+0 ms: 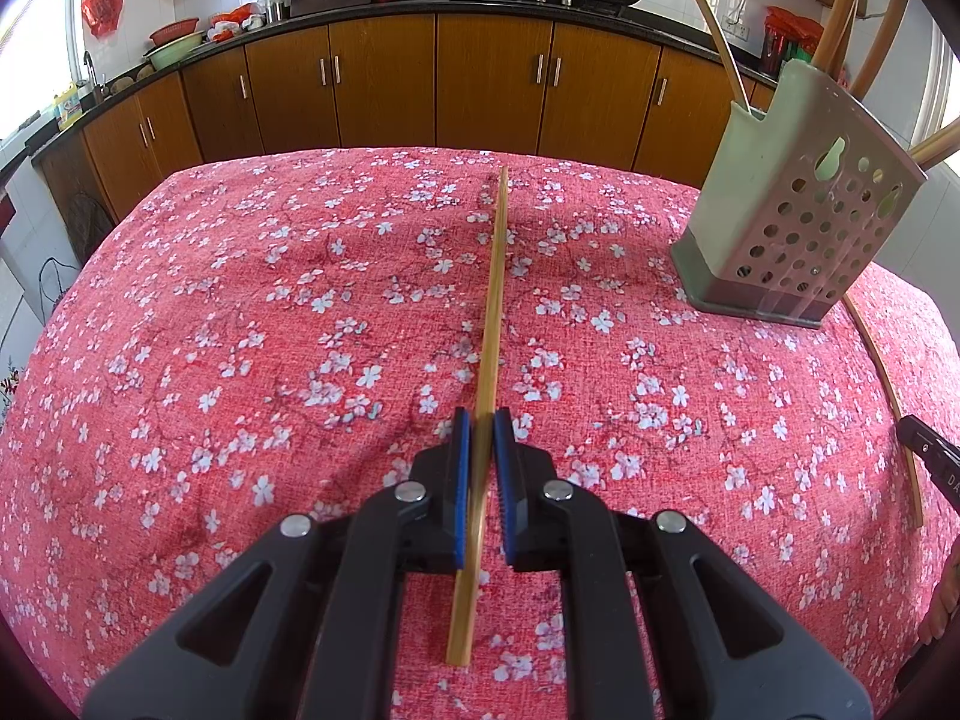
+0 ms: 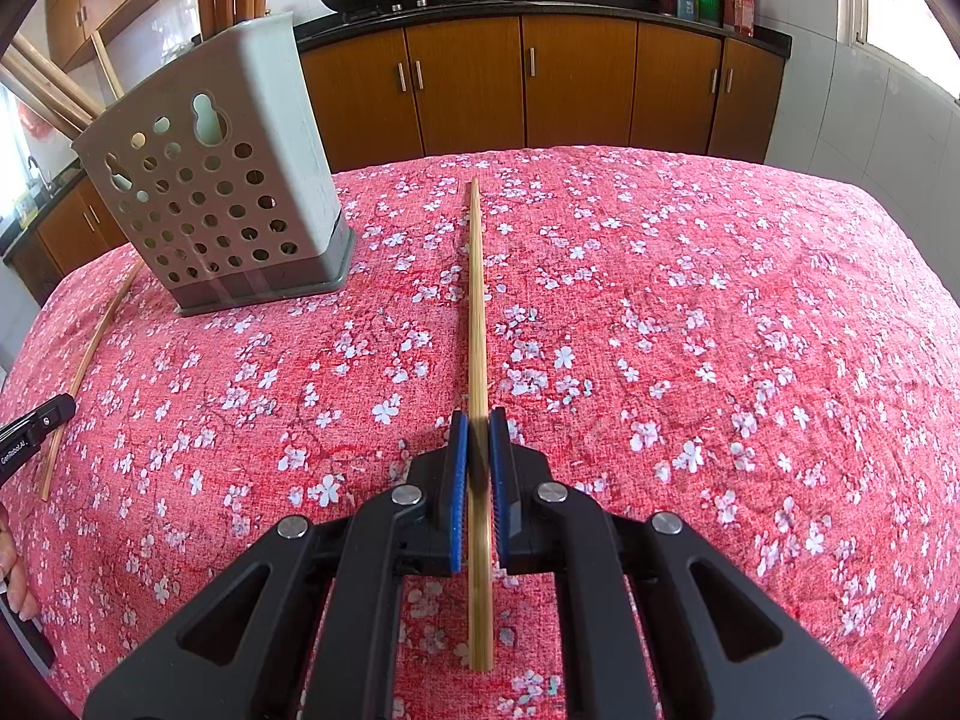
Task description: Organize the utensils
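In the left wrist view, the left gripper (image 1: pixel 482 420) sat at lower centre, its blue-padded jaws nearly closed around a bamboo chopstick (image 1: pixel 492 324) that ran from the lower centre up toward mid-frame over the floral tablecloth (image 1: pixel 240 330). The perforated grey utensil holder (image 1: pixel 792 210) stood at the upper right of the frame, with chopsticks rising from its top. A second loose chopstick (image 1: pixel 888 396) lay along the right edge, behind the holder. In the right wrist view, the right gripper (image 2: pixel 477 417) occupied lower centre, jaws narrowed on another bamboo stick (image 2: pixel 477 312) pointing up the frame. The holder stood at upper left, and a loose stick lay at the left edge.
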Tool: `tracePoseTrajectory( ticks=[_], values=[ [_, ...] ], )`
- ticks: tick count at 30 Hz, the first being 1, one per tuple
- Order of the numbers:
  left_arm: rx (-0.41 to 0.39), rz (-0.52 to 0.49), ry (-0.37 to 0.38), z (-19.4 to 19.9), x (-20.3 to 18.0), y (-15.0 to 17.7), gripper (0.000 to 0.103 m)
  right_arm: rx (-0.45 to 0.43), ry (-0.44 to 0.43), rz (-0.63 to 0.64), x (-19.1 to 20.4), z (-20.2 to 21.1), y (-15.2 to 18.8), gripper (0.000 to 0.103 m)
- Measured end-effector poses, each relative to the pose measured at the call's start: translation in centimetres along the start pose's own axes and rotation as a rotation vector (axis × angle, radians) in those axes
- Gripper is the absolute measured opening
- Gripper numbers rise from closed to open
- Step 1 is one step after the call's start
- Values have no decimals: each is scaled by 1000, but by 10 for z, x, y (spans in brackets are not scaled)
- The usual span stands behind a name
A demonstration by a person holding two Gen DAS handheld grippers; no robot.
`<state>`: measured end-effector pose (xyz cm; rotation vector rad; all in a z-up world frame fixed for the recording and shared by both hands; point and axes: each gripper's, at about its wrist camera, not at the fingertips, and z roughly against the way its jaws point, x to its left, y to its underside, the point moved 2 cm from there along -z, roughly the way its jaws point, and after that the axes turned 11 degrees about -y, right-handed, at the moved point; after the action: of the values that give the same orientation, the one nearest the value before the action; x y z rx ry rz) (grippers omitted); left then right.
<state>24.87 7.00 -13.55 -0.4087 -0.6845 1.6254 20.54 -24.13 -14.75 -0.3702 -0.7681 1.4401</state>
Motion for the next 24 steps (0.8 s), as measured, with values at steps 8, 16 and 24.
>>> tracePoseTrajectory(
  ticks=[8, 16, 24],
  values=[
    [0, 0, 0, 2, -1, 0, 12, 0, -1, 0, -1, 0, 0, 8],
    [1, 3, 2, 3, -2, 0, 12, 0, -1, 0, -1, 0, 0, 8],
    [2, 7, 5, 3, -3, 0, 12, -1, -1, 0, -1, 0, 0, 8]
  ],
)
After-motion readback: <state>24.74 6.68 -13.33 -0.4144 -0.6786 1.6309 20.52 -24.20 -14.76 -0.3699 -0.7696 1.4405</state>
